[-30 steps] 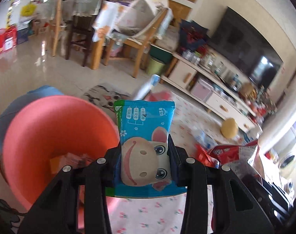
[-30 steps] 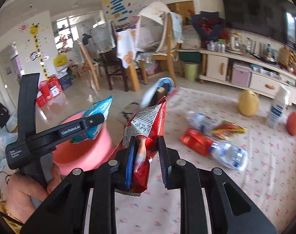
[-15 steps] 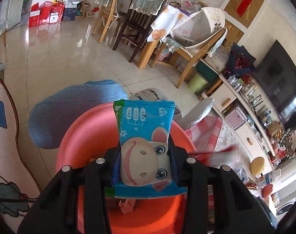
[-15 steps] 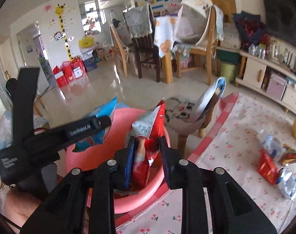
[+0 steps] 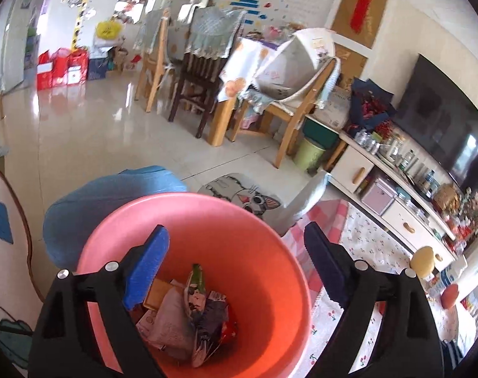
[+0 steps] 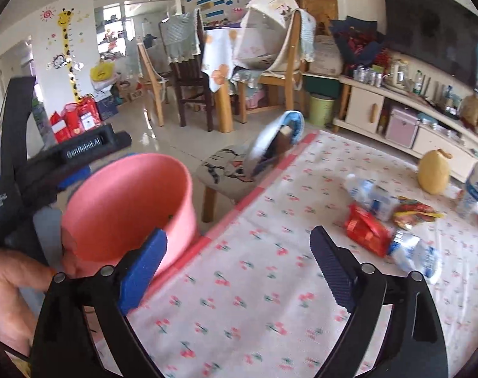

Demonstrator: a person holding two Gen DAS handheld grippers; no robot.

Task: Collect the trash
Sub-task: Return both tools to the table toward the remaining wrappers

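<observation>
The left gripper (image 5: 235, 264) and the right gripper (image 6: 239, 261) are both opening wide with nothing between their jaws, and a hand (image 6: 8, 286) holds the left one.

Bucket (image 5: 270, 252): salmon pink, plain. Floor mat (image 6: 270, 299): white with small red cherry print, pink checked border. Stool cushion (image 5: 248, 195): grey cartoon cat face. Snack bag (image 6: 365, 230): red. Fruit (image 6: 432, 173): pale yellow. Bin (image 6: 320, 108): light green, dark green lid. Hand-held gripper (image 5: 235, 267): black, blue pads. Floor tiles (image 5: 81, 132): glossy cream.
</observation>
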